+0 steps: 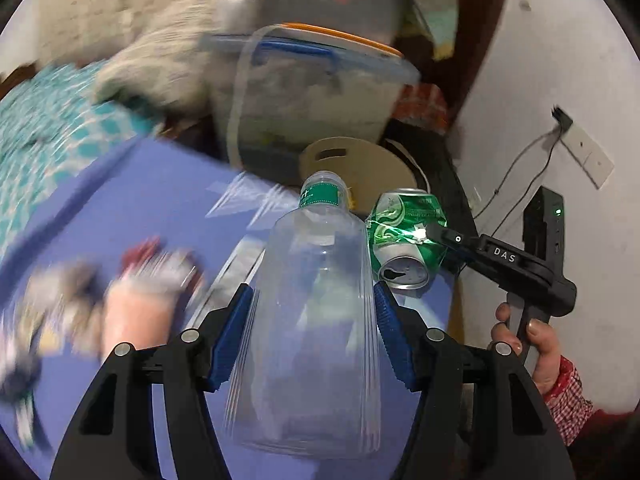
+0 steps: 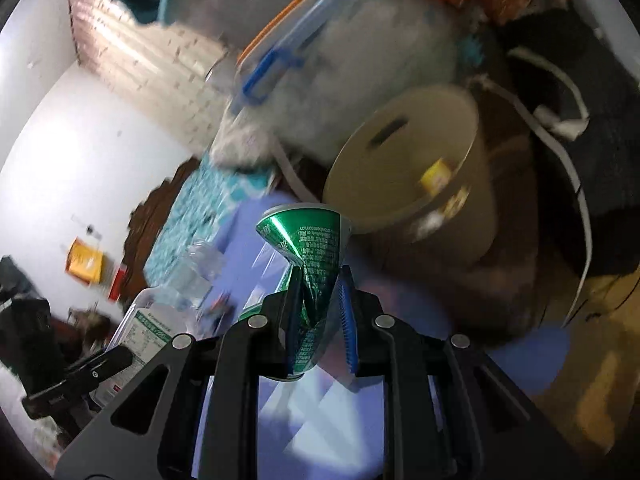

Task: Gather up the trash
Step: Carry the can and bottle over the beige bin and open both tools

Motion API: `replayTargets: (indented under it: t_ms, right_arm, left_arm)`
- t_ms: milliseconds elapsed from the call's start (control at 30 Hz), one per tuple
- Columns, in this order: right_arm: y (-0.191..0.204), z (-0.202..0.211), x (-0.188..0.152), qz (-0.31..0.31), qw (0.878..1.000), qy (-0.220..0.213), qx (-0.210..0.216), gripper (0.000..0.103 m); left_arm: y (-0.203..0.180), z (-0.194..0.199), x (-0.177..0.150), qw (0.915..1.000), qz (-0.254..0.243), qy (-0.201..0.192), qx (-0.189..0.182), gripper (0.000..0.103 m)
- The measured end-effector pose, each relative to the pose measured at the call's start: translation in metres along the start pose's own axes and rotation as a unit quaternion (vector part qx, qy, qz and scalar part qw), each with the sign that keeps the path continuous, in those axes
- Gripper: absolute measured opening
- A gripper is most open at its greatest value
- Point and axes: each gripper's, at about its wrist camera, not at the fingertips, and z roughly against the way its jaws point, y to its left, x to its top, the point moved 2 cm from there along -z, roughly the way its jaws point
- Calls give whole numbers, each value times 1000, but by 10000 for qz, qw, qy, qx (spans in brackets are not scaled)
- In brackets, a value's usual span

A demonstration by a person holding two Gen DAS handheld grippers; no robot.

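My left gripper (image 1: 314,300) is shut on a clear plastic bottle (image 1: 316,312) with a green label, held above the purple table (image 1: 152,204). My right gripper (image 2: 320,292) is shut on a crushed green can (image 2: 310,256); the can also shows in the left wrist view (image 1: 408,236), just right of the bottle. The bottle also shows at the lower left of the right wrist view (image 2: 160,320). A beige trash bin (image 2: 416,168) stands past the table edge, ahead of both grippers, with a yellow wrapper (image 2: 436,174) inside. It also shows behind the bottle in the left wrist view (image 1: 360,168).
Blurred wrappers and litter (image 1: 60,312) lie on the table's left part. A clear storage box with blue latches (image 1: 316,92) stands behind the bin. A teal patterned cloth (image 1: 48,132) lies at left. A white wall with a socket and cable (image 1: 584,152) is at right.
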Motion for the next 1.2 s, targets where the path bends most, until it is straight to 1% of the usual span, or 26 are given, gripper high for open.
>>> replayTargets:
  t_ms: [33, 67, 100, 233, 333, 433, 500, 533, 567, 600, 667, 700, 767, 800, 833, 867, 900, 967, 1033, 1067, 1167, 1200]
  right_arm:
    - [-6, -1, 13, 19, 9999, -134, -103, 21]
    - [-13, -3, 26, 32, 9994, -251, -223, 21]
    - [-20, -6, 38, 6, 9989, -329, -321, 21]
    - [-46, -20, 70, -48, 9966, -515, -643, 20]
    - [-57, -31, 86, 10, 9955, -524, -790, 21]
    - [-58, -45, 91, 74, 9954, -459, -842, 24]
    - [-59, -52, 94, 137, 9951, -427, -882, 40]
    - [-59, -53, 94, 155, 9948, -438, -909, 70]
    - [-58, -50, 93, 152, 9942, -535, -921, 79]
    - [-56, -45, 92, 178, 9927, -736, -943, 79]
    - [-48, -36, 92, 286, 9911, -857, -979, 75]
    - [-44, -30, 91, 278, 9911, -906, -936, 75]
    - [-36, -18, 85, 236, 9907, -1046, -839, 75]
    - [-30, -13, 82, 246, 9907, -1081, -789, 75]
    - [-23, -9, 78, 273, 9911, -1087, -718, 75]
    - [-16, -6, 73, 318, 9916, -1073, -650, 74]
    - [-8, -6, 68, 395, 9921, -1035, -588, 74]
    - [9, -9, 58, 564, 9934, -881, -473, 69]
    - [30, -20, 45, 770, 9946, -604, -336, 64]
    - [42, -27, 37, 890, 9948, -423, -243, 61]
    - [83, -58, 9, 1201, 9923, 272, 101, 59]
    - [98, -70, -3, 1299, 9898, 532, 230, 58]
  left_arm:
    - [-8, -18, 19, 9999, -116, 88, -18, 58]
    - [-12, -31, 30, 9997, -173, 152, -36, 58]
    - [-19, -53, 50, 9993, -229, 275, -72, 58]
    - [-31, -113, 91, 9978, -292, 581, -99, 58]
    - [-36, -152, 110, 9964, -314, 790, -17, 58]
    - [-38, -178, 121, 9954, -328, 895, 74, 60]
    - [-37, -186, 125, 9953, -286, 907, 155, 73]
    - [-36, -186, 126, 9959, -227, 843, 228, 79]
    - [-35, -182, 128, 9968, -166, 757, 218, 79]
    - [-33, -177, 129, 9973, -131, 705, 185, 79]
    - [-29, -160, 131, 9985, -30, 517, 183, 79]
    - [-26, -140, 129, 9995, 23, 299, 118, 79]
    - [-23, -110, 121, 10000, 71, 8, 40, 79]
    - [-19, -86, 109, 9997, 115, -209, -27, 79]
    - [-15, -71, 100, 9993, 151, -336, -56, 79]
    - [-11, -59, 90, 9989, 194, -426, -47, 79]
    - [-1, -39, 69, 9982, 300, -519, -24, 79]
    - [12, -21, 39, 9974, 477, -534, -16, 79]
    - [38, 0, -10, 9958, 791, -453, 97, 79]
    - [45, 7, -25, 9951, 883, -420, 143, 79]
    - [86, 34, -89, 9902, 1281, -308, 456, 78]
    - [103, 47, -111, 9871, 1443, -306, 620, 78]
